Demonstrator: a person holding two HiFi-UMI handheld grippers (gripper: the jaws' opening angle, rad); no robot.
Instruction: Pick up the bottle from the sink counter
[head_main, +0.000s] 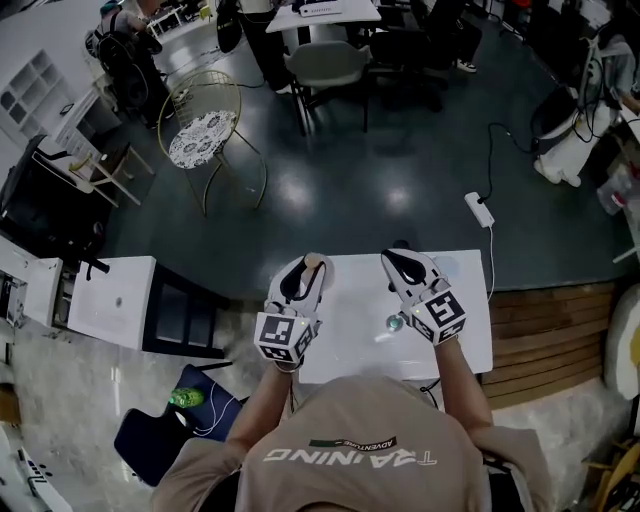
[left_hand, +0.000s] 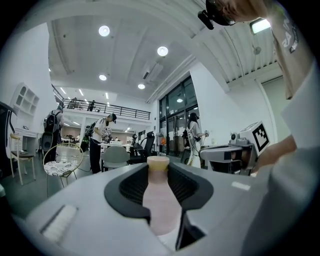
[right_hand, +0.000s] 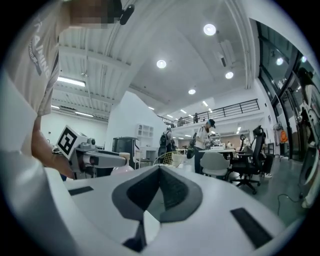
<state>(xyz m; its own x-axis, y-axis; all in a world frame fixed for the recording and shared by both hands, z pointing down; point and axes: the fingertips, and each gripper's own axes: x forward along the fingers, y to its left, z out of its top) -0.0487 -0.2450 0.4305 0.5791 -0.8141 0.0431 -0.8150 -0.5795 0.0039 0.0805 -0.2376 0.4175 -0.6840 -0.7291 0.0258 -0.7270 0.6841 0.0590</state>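
My left gripper (head_main: 305, 268) has its jaws pinching the pale pink plastic bottle with cream cap (left_hand: 161, 200), held above the white tabletop (head_main: 350, 335), so the pickup looks done. My right gripper (head_main: 400, 262) has its jaws pressed together on nothing, above the same tabletop, probably just parked clear.

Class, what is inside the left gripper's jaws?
A pale pink bottle with a cream cap, clamped in the left gripper. Its base is covered by the gripper's body.

Head view: steeply down on counter (head_main: 352, 335). Gripper views: close behind own jaws, looking out level; left shows right gripper (left_hand: 210, 151), right shows left gripper (right_hand: 117, 160), both wire chair (left_hand: 62, 160)
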